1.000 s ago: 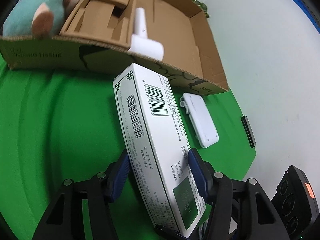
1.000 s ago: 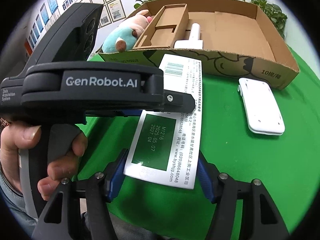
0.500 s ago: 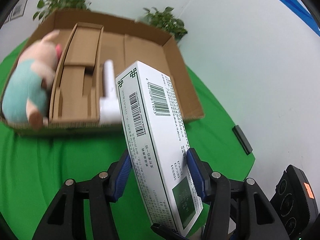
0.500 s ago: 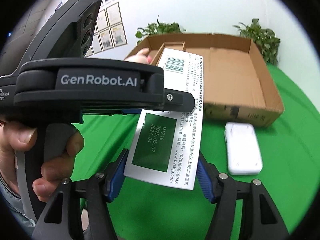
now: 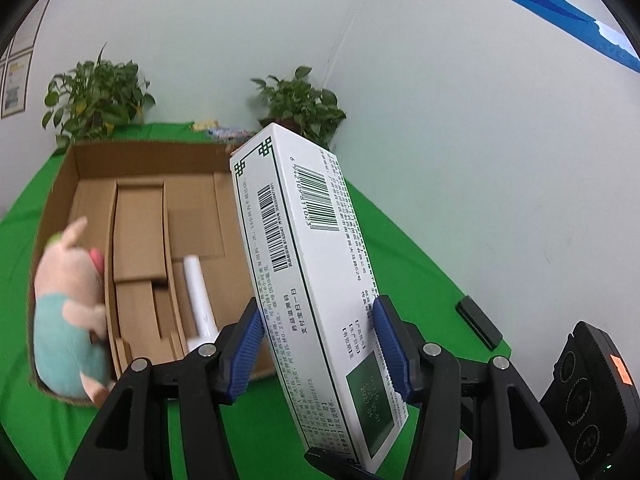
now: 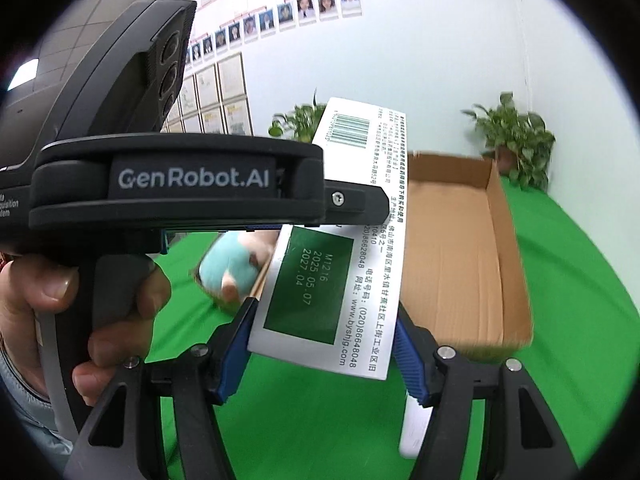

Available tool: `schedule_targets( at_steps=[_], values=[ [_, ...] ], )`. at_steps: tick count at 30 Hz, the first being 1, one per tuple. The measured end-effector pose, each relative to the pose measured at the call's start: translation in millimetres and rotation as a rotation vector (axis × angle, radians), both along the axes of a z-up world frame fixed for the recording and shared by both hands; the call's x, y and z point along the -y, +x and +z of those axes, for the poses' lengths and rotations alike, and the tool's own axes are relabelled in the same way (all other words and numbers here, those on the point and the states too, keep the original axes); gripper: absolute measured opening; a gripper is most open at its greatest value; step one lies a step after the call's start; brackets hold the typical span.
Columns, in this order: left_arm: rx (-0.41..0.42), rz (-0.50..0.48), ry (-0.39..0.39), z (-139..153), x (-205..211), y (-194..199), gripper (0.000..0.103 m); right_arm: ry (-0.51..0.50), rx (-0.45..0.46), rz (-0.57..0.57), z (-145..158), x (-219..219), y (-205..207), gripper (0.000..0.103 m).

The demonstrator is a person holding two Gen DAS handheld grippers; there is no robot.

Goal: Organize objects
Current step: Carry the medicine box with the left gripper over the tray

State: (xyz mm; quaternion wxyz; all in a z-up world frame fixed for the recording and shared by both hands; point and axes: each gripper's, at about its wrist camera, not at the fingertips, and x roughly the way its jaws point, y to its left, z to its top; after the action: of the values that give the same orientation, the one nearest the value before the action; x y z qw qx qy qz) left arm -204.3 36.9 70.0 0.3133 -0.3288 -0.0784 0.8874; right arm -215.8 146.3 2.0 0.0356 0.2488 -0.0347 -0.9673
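A long white medicine box [image 5: 304, 240] with barcodes and a green date patch hangs in the air, held by both grippers. My left gripper [image 5: 318, 344] is shut on its long sides near the lower end. My right gripper [image 6: 324, 348] is shut on the same white box [image 6: 320, 292] at its end, across the green patch. Beyond and below lies the open cardboard carton [image 5: 60, 200], with a pink and teal plush toy [image 5: 68, 320] at its left end and a white tube-shaped device [image 5: 198, 296] inside. In the right wrist view a hand [image 6: 60, 300] grips the left gripper's black body.
Green cloth [image 5: 400, 272] covers the table. A small black bar [image 5: 478, 322] lies near its right edge. A flat white device [image 6: 414, 428] shows behind my right finger. Two potted plants [image 5: 96, 92] stand by the back wall. The carton's right half [image 6: 452, 248] holds nothing.
Both grippers have risen with the white box, which now stands higher above the carton. The views look further down into the carton. The flat white device has left the left wrist view.
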Motion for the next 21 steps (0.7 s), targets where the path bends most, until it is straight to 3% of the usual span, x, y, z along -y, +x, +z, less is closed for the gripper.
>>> schedule_targets(
  at_steps=[7, 12, 16, 21],
  values=[
    [-0.047, 0.005, -0.008, 45, -12, -28, 0.052, 0.011, -0.032, 0.0, 28, -17, -29, 0.063],
    [-0.042, -0.003, -0.021, 57, -24, -55, 0.052, 0.007, -0.009, -0.011, 32, -33, -50, 0.063],
    [-0.006, -0.012, -0.032, 47, -33, -81, 0.052, -0.009, 0.037, -0.01, 24, -44, -67, 0.063],
    [0.057, -0.015, -0.069, 10, -48, -110, 0.052, -0.056, 0.121, -0.007, 3, -60, -88, 0.063]
  ],
)
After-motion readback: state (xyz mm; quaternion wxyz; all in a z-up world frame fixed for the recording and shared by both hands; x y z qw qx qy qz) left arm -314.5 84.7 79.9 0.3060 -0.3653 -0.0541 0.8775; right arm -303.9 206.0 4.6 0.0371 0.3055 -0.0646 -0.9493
